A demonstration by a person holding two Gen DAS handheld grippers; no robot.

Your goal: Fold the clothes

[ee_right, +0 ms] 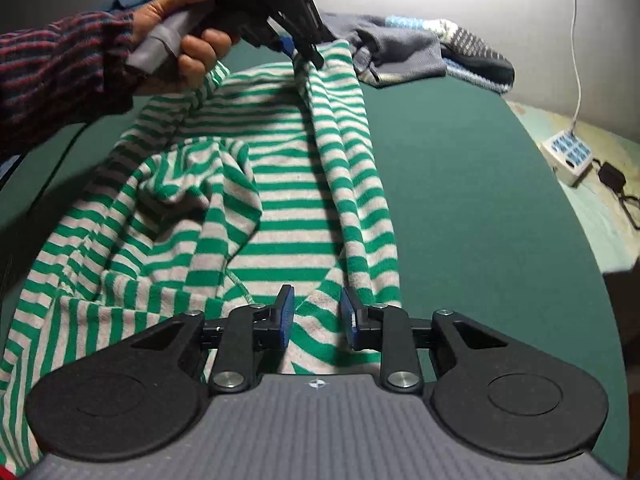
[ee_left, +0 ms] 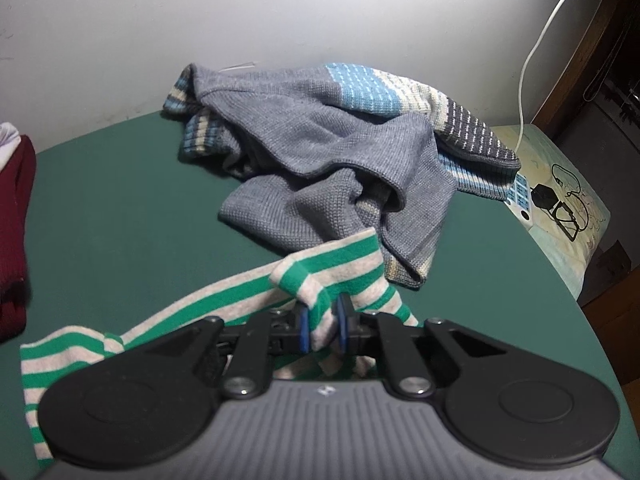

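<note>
since the green-and-grey striped shirt (ee_right: 280, 208) is a thin jersey knit, it should handle light, limp and stretchy: it drapes and bunches wherever it isn't held, won't keep a crease by itself, and isn't fragile or slippery against the felt-like green table (ee_right: 460, 184). best places to take hold look like doubled or hemmed edges, e.g. a collar, shoulder seam or hem corner, since a single layer pinched mid-panel would just tent up. the shirt lies spread lengthwise on the table, rumpled on its left half with a sleeve or side panel heaped over the body, so not a tidy fold as it lies now; how far along the folding is can't be told from this. left gripper (ee_left: 323, 322) is clenched on a bunched fold of the shirt's far edge, blue pads squeezing the cloth between them; in the right wrist view it is held raised by the person's hand (ee_right: 188, 36), sleeve in a dark striped knit, tilted down toward the table so the fabric hangs in a ridge from its tips. right gripper (ee_right: 316, 316) sits low at the near end of the shirt with its jaws parted, cloth lying between the pads but nothing pinched, pointing along the shirt toward the other tool. a grey knit sweater with blue and cream bands (ee_left: 328, 148) lies crumpled at the back of the table, just beyond the striped shirt, and a dark red garment (ee_left: 14, 216) sits at the left edge. a power strip (ee_right: 568, 156) with a white cable is off the table on the right.
</note>
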